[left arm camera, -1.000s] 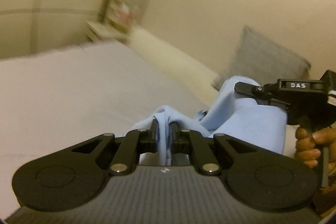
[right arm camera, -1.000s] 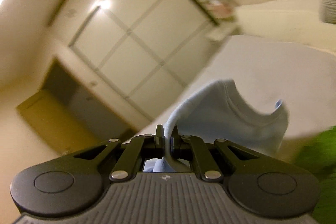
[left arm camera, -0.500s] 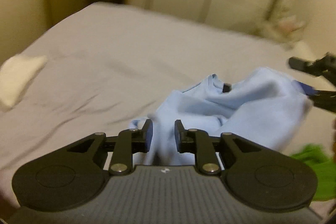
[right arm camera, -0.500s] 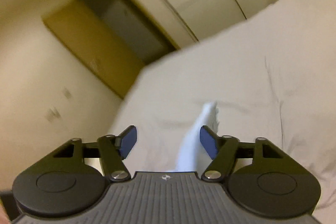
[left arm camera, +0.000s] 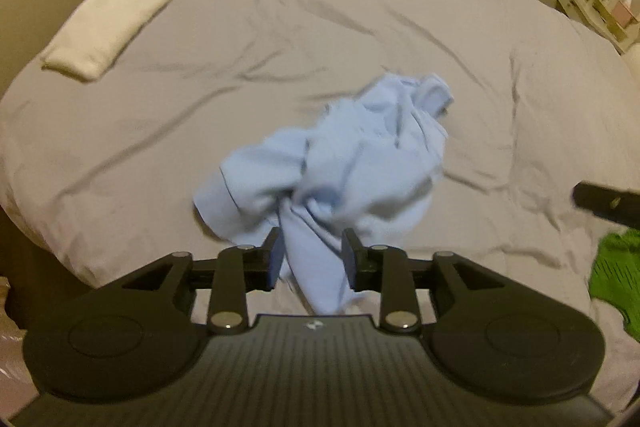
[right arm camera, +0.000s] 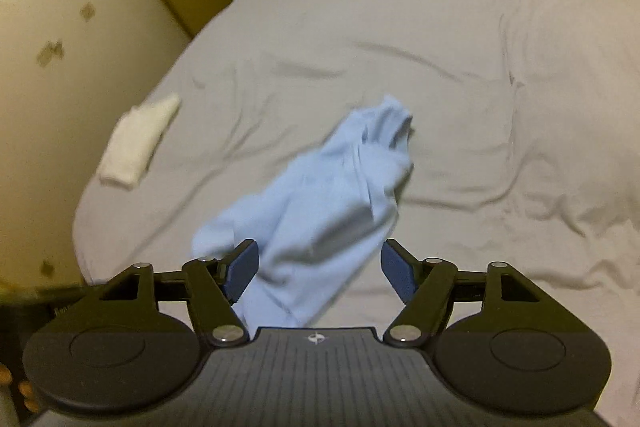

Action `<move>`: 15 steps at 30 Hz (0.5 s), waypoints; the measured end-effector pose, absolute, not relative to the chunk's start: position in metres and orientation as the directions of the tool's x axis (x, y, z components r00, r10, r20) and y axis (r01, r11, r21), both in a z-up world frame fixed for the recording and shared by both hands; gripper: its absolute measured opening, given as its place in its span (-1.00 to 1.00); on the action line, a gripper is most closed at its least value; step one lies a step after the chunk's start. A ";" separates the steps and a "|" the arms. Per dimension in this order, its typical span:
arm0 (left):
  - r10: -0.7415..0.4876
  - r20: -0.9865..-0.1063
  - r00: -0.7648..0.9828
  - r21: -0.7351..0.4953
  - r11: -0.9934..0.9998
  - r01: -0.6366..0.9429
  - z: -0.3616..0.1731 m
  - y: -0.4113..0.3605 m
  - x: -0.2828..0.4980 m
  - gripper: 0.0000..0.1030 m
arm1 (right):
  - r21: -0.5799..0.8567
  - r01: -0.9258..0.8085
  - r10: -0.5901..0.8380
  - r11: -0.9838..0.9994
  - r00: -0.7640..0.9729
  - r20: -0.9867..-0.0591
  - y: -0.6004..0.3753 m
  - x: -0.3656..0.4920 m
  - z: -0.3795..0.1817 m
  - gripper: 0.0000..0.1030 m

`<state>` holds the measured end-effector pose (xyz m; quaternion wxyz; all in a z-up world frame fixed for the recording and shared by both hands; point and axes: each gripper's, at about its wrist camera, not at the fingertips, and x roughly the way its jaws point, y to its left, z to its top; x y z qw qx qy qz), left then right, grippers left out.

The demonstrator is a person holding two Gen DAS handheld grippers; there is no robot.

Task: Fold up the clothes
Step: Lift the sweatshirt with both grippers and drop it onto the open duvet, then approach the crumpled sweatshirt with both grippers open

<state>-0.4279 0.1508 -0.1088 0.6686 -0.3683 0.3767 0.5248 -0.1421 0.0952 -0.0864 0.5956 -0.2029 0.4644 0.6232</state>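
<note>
A light blue garment [left arm camera: 340, 163] lies bunched and blurred over the grey bed sheet [left arm camera: 280, 27]. One strand of it runs back between the fingers of my left gripper [left arm camera: 312, 255]. Those jaws are opening, and small gaps show between the pads and the cloth. In the right wrist view the same blue garment [right arm camera: 332, 211] hangs as a blurred fold between the fingers of my right gripper [right arm camera: 320, 267]. Its jaws are opening and stand wide, with the blue pads clear of the cloth. The right gripper's dark tip [left arm camera: 604, 203] shows at the right edge of the left wrist view.
A folded white cloth [left arm camera: 104, 31] lies near the bed's far left corner, seen also as the white cloth [right arm camera: 136, 143]. A green garment [left arm camera: 618, 275] sits at the right edge. Wardrobe doors stand behind the bed, and a small shelf [left arm camera: 604, 3] at the far right.
Both grippers swung round and tipped down toward the bed. Each was shut on the blue garment and now stands open. The garment has dropped into a crumpled heap over the sheet.
</note>
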 end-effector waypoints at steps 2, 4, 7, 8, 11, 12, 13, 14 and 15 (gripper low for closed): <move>0.423 -0.890 0.168 -0.096 0.186 -0.978 -0.105 0.137 -0.421 -0.42 | 0.312 -0.942 0.544 0.123 -0.199 -0.815 0.087 -0.149 -0.083 0.41; 0.422 -0.890 0.170 -0.094 0.195 -0.976 -0.102 0.123 -0.415 -0.42 | 0.306 -0.946 0.542 0.110 -0.201 -0.816 0.070 -0.157 -0.079 0.48; 0.437 -0.883 0.172 -0.084 0.212 -0.974 -0.094 0.097 -0.408 -0.39 | 0.294 -0.951 0.552 0.096 -0.194 -0.811 0.036 -0.163 -0.070 0.58; 0.445 -0.879 0.169 -0.077 0.217 -0.973 -0.091 0.088 -0.406 -0.37 | 0.292 -0.951 0.553 0.098 -0.192 -0.811 0.029 -0.163 -0.070 0.58; 0.463 -0.870 0.168 -0.064 0.232 -0.971 -0.083 0.058 -0.403 -0.33 | 0.292 -0.951 0.557 0.104 -0.188 -0.809 0.007 -0.164 -0.070 0.58; 0.466 -0.869 0.167 -0.061 0.234 -0.970 -0.081 0.050 -0.402 -0.33 | 0.293 -0.950 0.557 0.106 -0.187 -0.809 -0.001 -0.164 -0.069 0.59; 0.468 -0.868 0.166 -0.058 0.236 -0.970 -0.079 0.039 -0.401 -0.33 | 0.294 -0.949 0.557 0.109 -0.187 -0.809 -0.009 -0.165 -0.068 0.59; 0.470 -0.867 0.167 -0.057 0.240 -0.969 -0.076 0.030 -0.402 -0.33 | 0.296 -0.949 0.559 0.109 -0.188 -0.808 -0.016 -0.165 -0.067 0.59; 0.476 -0.864 0.166 -0.053 0.241 -0.969 -0.074 0.021 -0.402 -0.32 | 0.297 -0.949 0.562 0.104 -0.190 -0.805 -0.024 -0.167 -0.066 0.59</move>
